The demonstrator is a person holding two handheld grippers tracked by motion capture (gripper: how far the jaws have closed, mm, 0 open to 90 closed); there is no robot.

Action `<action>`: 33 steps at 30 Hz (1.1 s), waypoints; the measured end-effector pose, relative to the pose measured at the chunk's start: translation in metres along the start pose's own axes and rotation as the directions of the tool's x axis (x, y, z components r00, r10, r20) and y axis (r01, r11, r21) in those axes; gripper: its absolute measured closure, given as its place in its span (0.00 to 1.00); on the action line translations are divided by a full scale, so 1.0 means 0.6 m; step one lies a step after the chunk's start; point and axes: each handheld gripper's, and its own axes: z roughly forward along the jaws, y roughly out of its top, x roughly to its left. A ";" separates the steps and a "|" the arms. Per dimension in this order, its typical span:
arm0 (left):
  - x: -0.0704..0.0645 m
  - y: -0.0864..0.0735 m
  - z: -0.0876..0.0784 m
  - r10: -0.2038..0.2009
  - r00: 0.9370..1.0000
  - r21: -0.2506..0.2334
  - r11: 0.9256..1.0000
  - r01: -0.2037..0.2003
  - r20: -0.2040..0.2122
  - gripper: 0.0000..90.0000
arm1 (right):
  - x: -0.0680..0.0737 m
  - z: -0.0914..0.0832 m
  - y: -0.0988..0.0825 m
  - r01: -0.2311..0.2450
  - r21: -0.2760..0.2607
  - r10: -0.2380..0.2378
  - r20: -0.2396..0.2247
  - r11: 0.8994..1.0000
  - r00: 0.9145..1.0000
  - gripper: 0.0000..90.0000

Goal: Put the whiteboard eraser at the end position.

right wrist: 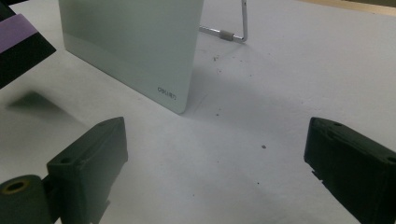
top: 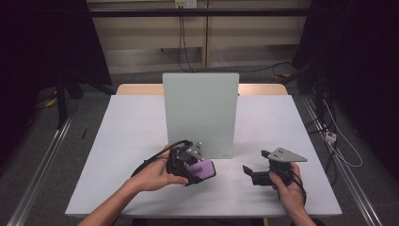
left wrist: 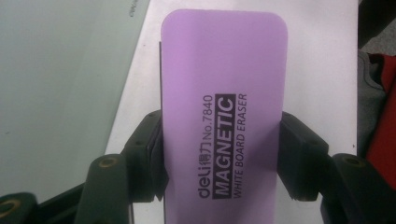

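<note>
The purple eraser (left wrist: 223,116) was clamped across its long sides by the left gripper (left wrist: 222,158); judged light, rigid, smooth plastic, poss. slippery. Right gripper (right wrist: 215,154) jaws were wide open, nothing held.

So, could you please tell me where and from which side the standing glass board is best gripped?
Probably its bare right edge, approached from the right by the open right gripper: the board is thin and upright, and the eraser and left gripper crowd its lower left.
</note>
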 end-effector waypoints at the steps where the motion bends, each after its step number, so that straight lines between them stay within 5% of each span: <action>1: 0.001 0.000 0.003 -0.011 1.000 -0.002 1.000 0.011 0.006 0.46 | 0.000 0.000 0.000 0.000 0.000 0.000 0.000 1.000 1.000 0.07; 9: 0.001 0.001 0.028 -0.009 0.999 0.051 0.999 0.007 0.052 0.46 | -0.001 -0.001 0.000 0.006 -0.001 -0.006 -0.003 1.000 1.000 0.07; 33: 0.002 -0.005 0.065 -0.038 0.998 0.033 0.999 0.036 0.043 0.45 | 0.000 -0.001 0.000 0.006 0.001 -0.006 -0.005 1.000 1.000 0.07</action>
